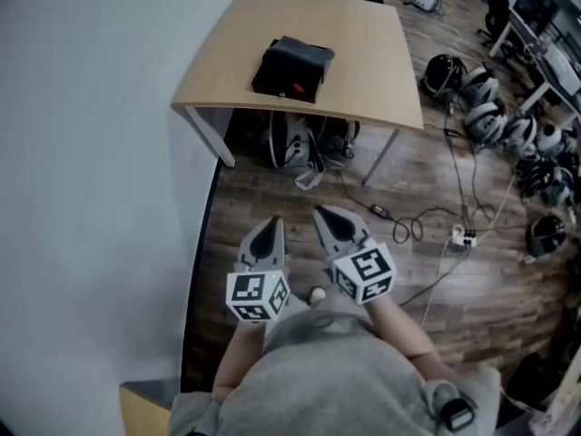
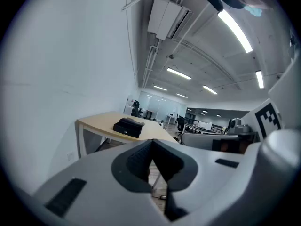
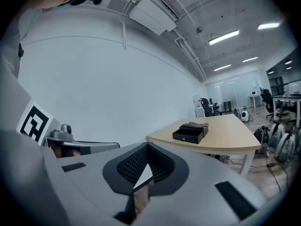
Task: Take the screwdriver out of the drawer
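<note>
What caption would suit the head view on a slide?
Left gripper and right gripper, shut and empty, face a table carrying a black box.

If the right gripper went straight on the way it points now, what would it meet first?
Nothing close. The right gripper, shut, points slightly down over wooden floor toward the table. Probably floor or a table leg comes first, not the black drawer box; depth is unclear.

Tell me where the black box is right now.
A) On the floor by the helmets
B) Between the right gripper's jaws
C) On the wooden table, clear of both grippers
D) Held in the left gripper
C: the black box sits on the wooden table, well ahead of the left gripper and the right gripper, both of which have their jaws together on nothing.
</note>
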### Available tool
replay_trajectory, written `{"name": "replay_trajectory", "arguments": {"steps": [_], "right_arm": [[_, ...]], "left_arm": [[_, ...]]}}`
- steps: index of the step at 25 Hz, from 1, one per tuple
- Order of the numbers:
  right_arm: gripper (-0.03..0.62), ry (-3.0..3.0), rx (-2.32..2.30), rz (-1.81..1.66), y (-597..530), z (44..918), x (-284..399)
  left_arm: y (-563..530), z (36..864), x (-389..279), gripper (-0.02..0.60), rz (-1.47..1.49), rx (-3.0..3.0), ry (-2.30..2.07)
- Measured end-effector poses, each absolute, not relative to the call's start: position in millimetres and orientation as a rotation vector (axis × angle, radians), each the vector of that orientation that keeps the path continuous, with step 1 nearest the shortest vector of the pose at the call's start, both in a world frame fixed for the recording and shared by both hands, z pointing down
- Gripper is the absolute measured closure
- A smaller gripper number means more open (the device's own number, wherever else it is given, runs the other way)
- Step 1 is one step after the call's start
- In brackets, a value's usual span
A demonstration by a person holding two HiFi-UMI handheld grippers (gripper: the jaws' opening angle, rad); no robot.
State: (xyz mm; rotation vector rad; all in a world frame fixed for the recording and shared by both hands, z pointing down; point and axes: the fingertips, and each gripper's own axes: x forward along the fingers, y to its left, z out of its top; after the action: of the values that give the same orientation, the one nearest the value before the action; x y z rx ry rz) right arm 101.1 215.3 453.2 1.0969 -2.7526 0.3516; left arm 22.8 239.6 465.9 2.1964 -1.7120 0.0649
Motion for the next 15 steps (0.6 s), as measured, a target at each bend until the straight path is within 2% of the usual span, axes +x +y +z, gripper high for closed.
{"name": "replay_trajectory", "arguments": {"steps": [15], "right_arm": [[0.595, -2.762, 1.102, 0.314, 235, 441, 125]], "left_arm": [[256, 459, 46, 0.580, 0.085, 2.215, -1.715]]}}
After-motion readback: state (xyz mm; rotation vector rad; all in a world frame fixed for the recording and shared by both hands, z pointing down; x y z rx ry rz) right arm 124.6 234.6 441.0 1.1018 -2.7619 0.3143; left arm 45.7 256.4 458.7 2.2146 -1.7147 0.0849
